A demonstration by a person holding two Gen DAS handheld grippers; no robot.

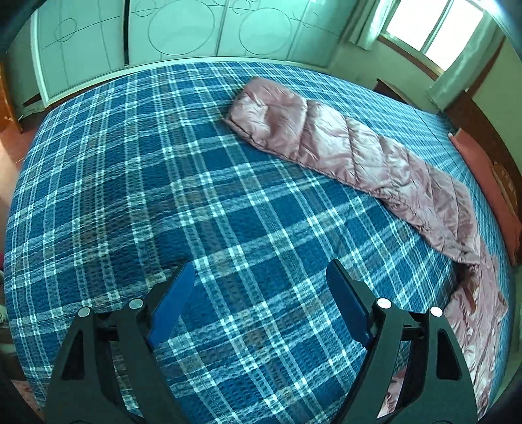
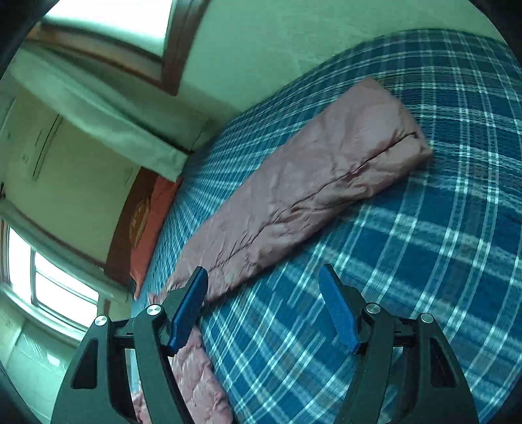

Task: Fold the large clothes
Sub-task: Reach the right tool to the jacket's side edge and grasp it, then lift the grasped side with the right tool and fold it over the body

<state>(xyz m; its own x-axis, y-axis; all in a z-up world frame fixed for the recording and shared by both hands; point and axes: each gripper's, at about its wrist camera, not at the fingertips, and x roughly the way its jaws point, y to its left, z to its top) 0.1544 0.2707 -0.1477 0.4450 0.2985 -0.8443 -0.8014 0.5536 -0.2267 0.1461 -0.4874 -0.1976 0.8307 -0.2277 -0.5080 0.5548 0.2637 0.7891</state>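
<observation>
So the pink quilted puffer coat [image 1: 359,153] is lying flat on the bed [image 1: 163,195], on top of a blue plaid bedspread. It's folded lengthwise into a long narrow strip, with a seam or zipper line running down its length in the right wrist view.

Left tool [image 1: 261,277]: released, blue pads spread wide, nothing between them except plaid. It's hanging over bare bedspread, pointing steeply down. The coat is ahead of it and off to its right, well apart from the fingertips, with the strip running from the far middle of the bed down toward the tool's right side. A bit of pink fabric shows just past its right finger, low down, but I can't tell if anything touches there.

Right tool [image 2: 262,277]: also released, pads apart and gripping nothing. This view is rolled over sideways and kinda blurry. The coat sits ahead of the tool and to its left, and the near end of the strip passes right behind the left finger [image 2: 189,310] and continues down under it. Whether that finger is touching the fabric or just over it, can't say.

Past the coat there's a red pillow [image 2: 146,234] against a dark wooden headboard [image 2: 120,228], plus a window [image 1: 430,29] with pale curtains.
</observation>
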